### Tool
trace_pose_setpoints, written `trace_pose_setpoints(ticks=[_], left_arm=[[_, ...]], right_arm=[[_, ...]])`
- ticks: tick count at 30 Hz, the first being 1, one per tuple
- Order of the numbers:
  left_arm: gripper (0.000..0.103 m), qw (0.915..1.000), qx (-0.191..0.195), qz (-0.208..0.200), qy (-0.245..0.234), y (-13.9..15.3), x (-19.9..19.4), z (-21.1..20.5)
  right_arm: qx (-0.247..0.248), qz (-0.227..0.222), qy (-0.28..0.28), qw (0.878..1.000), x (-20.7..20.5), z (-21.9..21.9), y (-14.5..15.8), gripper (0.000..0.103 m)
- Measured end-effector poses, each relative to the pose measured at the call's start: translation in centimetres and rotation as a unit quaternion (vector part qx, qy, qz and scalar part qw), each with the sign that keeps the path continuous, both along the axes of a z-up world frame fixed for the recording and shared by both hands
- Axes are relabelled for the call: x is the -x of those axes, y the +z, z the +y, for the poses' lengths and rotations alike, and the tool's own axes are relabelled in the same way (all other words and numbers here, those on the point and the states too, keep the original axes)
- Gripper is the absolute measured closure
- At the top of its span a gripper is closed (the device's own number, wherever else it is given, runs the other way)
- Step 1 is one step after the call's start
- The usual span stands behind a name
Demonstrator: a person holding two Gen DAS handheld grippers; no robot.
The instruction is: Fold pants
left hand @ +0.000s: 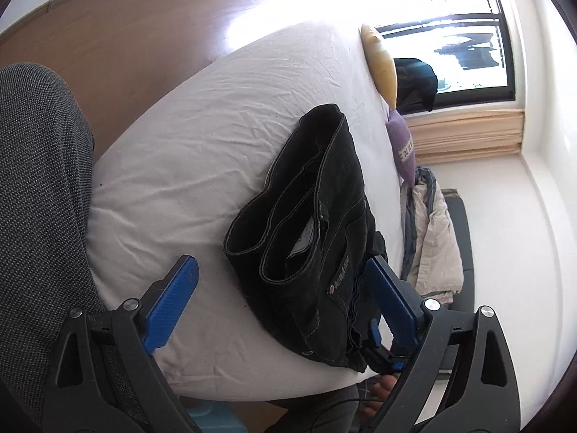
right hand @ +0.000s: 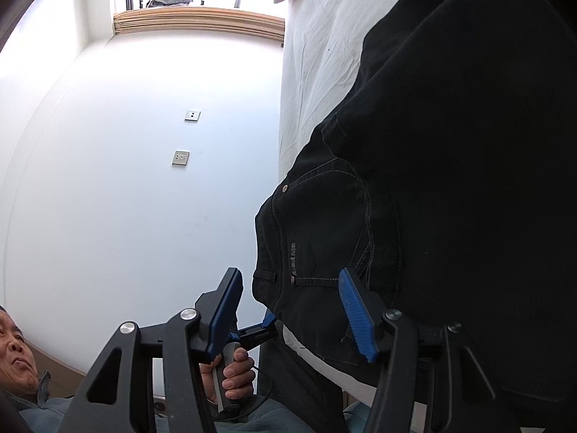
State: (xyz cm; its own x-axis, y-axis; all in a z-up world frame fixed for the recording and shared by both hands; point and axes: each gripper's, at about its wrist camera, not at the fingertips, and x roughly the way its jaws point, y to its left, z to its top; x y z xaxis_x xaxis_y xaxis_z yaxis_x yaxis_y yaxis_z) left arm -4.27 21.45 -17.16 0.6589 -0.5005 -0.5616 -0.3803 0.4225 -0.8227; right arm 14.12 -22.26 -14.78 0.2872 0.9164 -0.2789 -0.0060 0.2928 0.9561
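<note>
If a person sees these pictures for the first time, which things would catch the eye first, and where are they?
First the black pants, already folded into a thick bundle on the white bed sheet, near the bed's edge, with the waistband part hanging over it. Next the blue fingers of the left tool, open on both sides of the bundle. In the right wrist view the right tool is open too, close to the pocket area.

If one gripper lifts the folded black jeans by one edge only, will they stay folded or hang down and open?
The black jeans would probably sag and unfold: they lie in loose stacked layers with open leg cuffs, not a stiff bundle. The thick seamed denim looks fairly heavy for its size. One end already overhangs the edge of the bed, so a pull there may drag the stack off.
</note>
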Motion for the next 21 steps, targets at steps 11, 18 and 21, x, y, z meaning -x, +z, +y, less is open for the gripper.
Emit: trace_pose_setpoints(ticks=[11,18,21], left_arm=[[0.050,0.9967,0.069,-0.005,0.042,-2.7,-0.3,0.7],[0.074,0.9954,0.087,0.003,0.040,-3.7,-1.0,0.8],[0.084,0.9967,0.075,0.008,0.029,-3.5,-1.5,0.6]], right_arm=[[-0.021,0.015,-0.004,1.000,0.1,-0.6,-1.3,0.043],[-0.021,0.018,-0.002,1.000,0.1,-0.7,-1.4,0.043],[-0.014,0.019,0.000,1.000,-0.1,-0.5,-1.4,0.043]])
